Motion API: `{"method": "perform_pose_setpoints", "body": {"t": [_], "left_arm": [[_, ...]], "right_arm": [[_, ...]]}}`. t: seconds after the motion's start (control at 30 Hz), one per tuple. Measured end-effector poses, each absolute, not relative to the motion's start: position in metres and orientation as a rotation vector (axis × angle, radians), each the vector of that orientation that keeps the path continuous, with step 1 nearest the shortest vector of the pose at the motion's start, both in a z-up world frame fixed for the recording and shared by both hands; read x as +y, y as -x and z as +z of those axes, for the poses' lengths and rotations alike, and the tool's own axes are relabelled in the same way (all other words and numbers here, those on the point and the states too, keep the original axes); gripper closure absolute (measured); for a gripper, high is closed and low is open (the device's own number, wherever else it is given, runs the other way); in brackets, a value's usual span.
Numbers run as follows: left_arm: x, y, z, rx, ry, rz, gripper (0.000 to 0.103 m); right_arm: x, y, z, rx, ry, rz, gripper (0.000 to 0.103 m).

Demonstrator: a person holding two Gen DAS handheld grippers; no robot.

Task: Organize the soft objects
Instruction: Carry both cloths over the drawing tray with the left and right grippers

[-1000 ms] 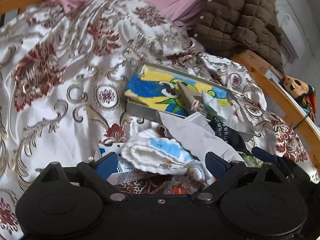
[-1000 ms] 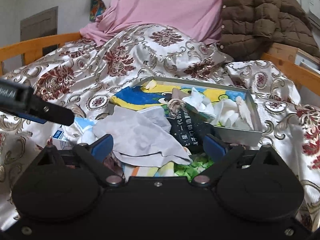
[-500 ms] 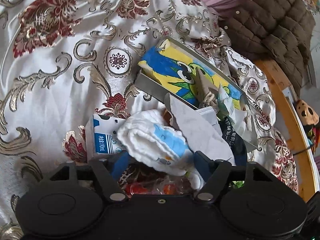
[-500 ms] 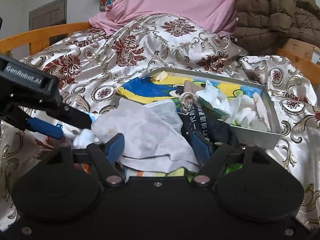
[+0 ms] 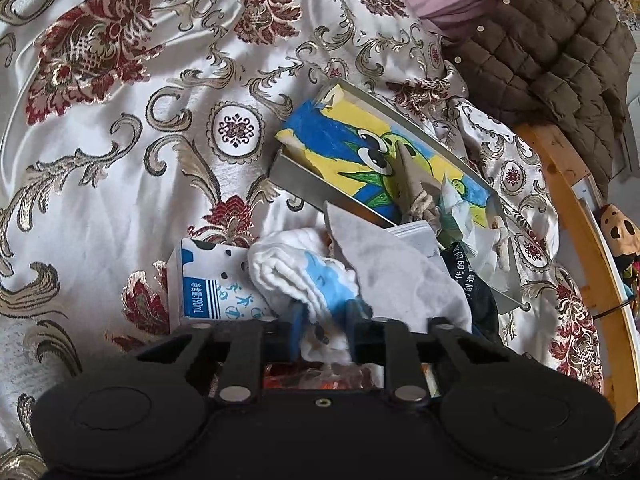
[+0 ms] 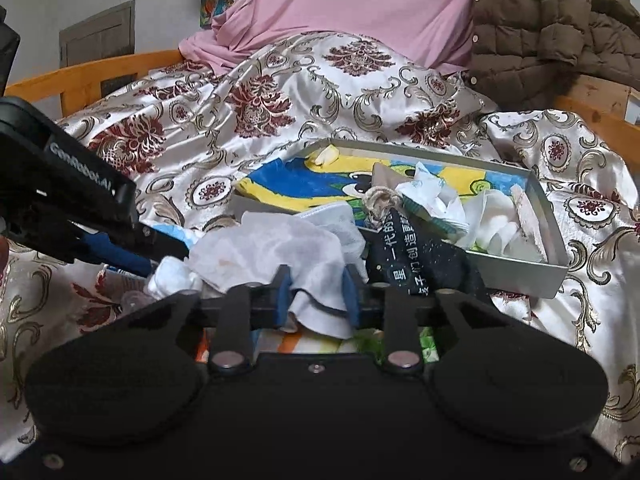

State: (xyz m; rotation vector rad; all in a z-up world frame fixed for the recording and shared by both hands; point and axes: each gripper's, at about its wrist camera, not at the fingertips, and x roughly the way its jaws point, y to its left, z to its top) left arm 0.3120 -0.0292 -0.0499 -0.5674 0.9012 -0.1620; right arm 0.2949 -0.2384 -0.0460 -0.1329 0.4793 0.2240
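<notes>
A pile of soft things lies on the bed in front of a metal tray (image 5: pixel 304 184) (image 6: pixel 520 268). My left gripper (image 5: pixel 322 326) has its jaws closing, and its blue pads pinch the white and blue folded cloth (image 5: pixel 296 272). My right gripper (image 6: pixel 316 296) is closing too, with the grey-white cloth (image 6: pixel 272 248) (image 5: pixel 392 276) bunched between its pads. A black cloth with white writing (image 6: pixel 416 260) (image 5: pixel 468 280) lies to the right of that. The left gripper's body (image 6: pixel 68 192) shows at the left of the right wrist view.
A small blue and white milk carton (image 5: pixel 204 280) lies left of the pile. The tray holds a colourful drawing (image 5: pixel 352 152), crumpled tissues (image 6: pixel 492 228) and a rope knot (image 6: pixel 380 200). A brown quilted jacket (image 5: pixel 552 48), a pink pillow (image 6: pixel 360 8) and the wooden bed rail (image 5: pixel 580 240) lie beyond.
Both grippers went from wide open to pinched on cloth. The left gripper rolled and dipped toward the white and blue cloth; the right one stayed in place over the grey-white cloth.
</notes>
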Motion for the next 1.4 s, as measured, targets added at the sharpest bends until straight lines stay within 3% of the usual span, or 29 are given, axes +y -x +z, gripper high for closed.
{"method": "perform_pose_setpoints", "body": {"t": [0.1,0.37,0.97,1.4], "left_arm": [[-0.032,-0.311,-0.044,0.884,0.536,-0.158,0.091],[-0.039,-0.303,-0.021,0.827,0.446,-0.153,0.096],[-0.049,-0.298,0.069,0.662,0.27,-0.129,0.096],[-0.118,-0.368,0.089,0.57,0.249,-0.173,0.096]], "right_arm": [[-0.237,-0.292,-0.043,0.452,0.15,0.225,0.098],[-0.243,-0.281,-0.029,0.388,0.148,0.232,0.103],[-0.275,-0.262,0.023,0.173,0.078,0.227,0.103],[-0.347,-0.297,0.04,0.045,-0.171,0.112,0.103]]}}
